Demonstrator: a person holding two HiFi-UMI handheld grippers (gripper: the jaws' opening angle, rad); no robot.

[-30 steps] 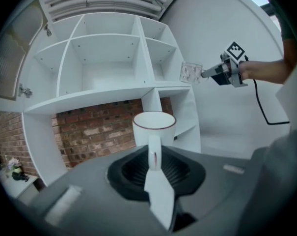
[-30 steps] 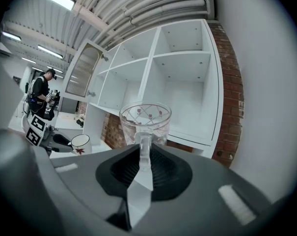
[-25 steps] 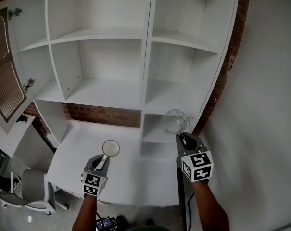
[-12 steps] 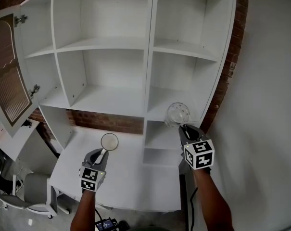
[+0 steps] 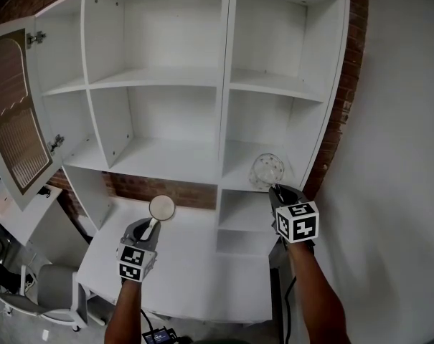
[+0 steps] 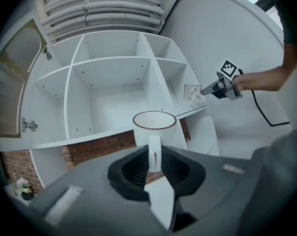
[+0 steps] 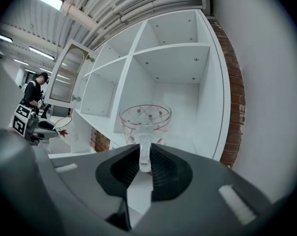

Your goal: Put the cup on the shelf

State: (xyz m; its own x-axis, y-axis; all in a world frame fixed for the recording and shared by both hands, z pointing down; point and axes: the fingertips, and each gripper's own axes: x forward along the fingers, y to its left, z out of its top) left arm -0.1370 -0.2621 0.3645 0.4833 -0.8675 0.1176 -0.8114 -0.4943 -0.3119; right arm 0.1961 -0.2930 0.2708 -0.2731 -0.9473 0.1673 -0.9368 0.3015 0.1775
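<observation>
The left gripper (image 6: 153, 162) has its jaws drawn nearly together, pinching the handle of a white cup (image 6: 154, 126) with a dark rim; this cup is upright, mouth up, held in the air in front of the shelf (image 5: 166, 77), below its wide lower-left compartment and above the white surface (image 5: 195, 278) at the shelf's foot; the right gripper (image 7: 145, 162) likewise has its jaws narrowed onto the handle of a clear glass cup (image 7: 145, 121) patterned with small red marks; that cup is upright too, held at the front edge of the shelf's right column, about level with the board of a lower compartment; whether it touches the board I cannot tell; a panelled cabinet door (image 5: 16, 135) stands open at the shelf's left side; a brick wall (image 5: 191, 192) shows through a gap under the shelf's left half.
</observation>
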